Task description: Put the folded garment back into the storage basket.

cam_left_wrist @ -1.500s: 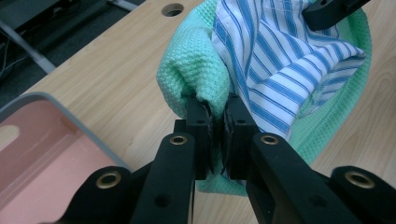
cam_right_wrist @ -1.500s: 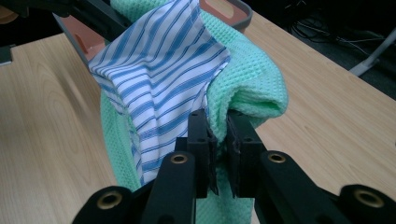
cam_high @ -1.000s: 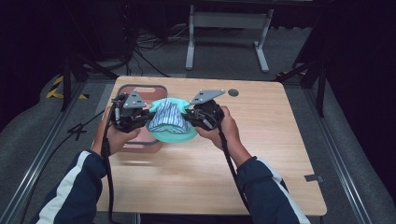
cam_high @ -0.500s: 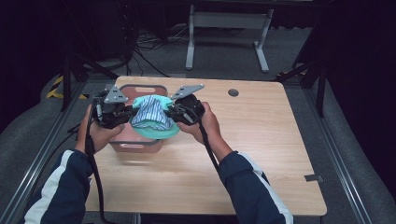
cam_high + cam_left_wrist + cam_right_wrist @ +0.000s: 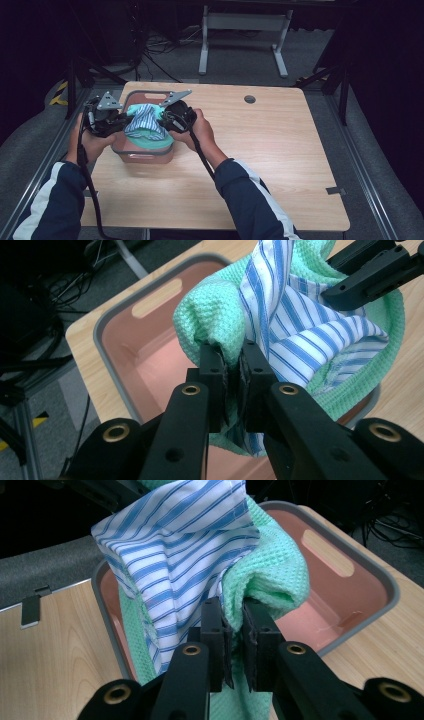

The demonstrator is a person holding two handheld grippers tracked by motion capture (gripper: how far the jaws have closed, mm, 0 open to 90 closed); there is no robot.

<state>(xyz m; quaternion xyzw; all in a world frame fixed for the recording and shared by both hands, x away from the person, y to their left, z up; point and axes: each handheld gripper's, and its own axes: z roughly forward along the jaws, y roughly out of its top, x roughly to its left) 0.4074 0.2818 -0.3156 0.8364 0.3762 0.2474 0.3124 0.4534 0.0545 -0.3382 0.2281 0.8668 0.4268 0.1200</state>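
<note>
While both tongs are pinching it, the cloth bundle is hanging right over the pink bin (image 5: 131, 152), w/ its lower edge dipping inside the rim. The bundle is two pieces together: a green waffle towel (image 5: 150, 141) wrapping under and around a blue-striped cloth (image 5: 142, 122). In the high view the striped piece is sitting on top, the green one sagging below it toward 6 o'clock.

The left tongs (image 5: 231, 371) are clamping a folded edge of the green towel, pads pressed tight on the fabric, the striped cloth lying just beside at 2 o'clock. The right tongs (image 5: 232, 625) are gripping the other end the same way, green fold between the pads, stripes draping at 11 o'clock. In the high view the left tongs (image 5: 120, 117) are sitting at 9 o'clock of the bundle and the right tongs (image 5: 165, 117) at 3 o'clock.

The bin is resting on the wooden counter (image 5: 260, 165), toward its 10 o'clock corner. A round grommet hole (image 5: 249, 99) is showing at 2 o'clock from the bin, well apart.
</note>
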